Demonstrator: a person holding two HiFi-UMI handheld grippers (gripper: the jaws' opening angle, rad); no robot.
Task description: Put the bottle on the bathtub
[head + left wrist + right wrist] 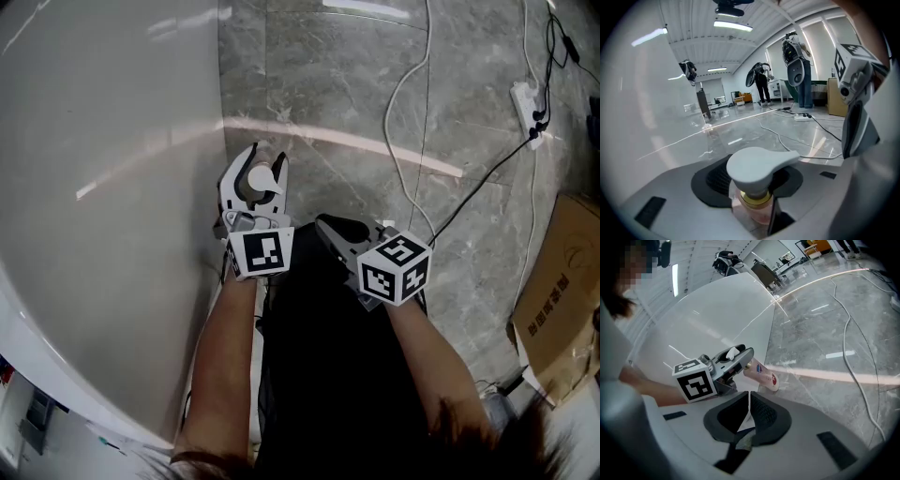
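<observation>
Your left claw (266,157) is closed on the pale pink plastic bottle (761,373). It holds the bottle at the neck, just under the white pump head and above the gold collar. In the left gripper view the two dark pads sit on both sides of this neck, and the pump head lies over them with its spout toward 3 o'clock.

In the right gripper view the body of the bottle hangs tilted below the left claw, with its base toward 4 o'clock. The base does not seem to touch anything. The bottle is not on the bathtub: it is in the air over the grey marble floor (356,84), just beside the smooth white wall of the big white bathtub (103,187). In the head view this bathtub fills the side from 7 to 11 o'clock.

Your right claw (749,397) is closed and holds nothing; its black pads meet in one thin line. In the head view it is just beside the left claw, on the 3 o'clock side, and both point toward 12 o'clock.

On the floor a thin white cable (398,103) runs from 12 o'clock down toward the centre. A white power strip (527,105) lies at 2 o'clock, and a brown cardboard box (562,300) is at 4 o'clock.
</observation>
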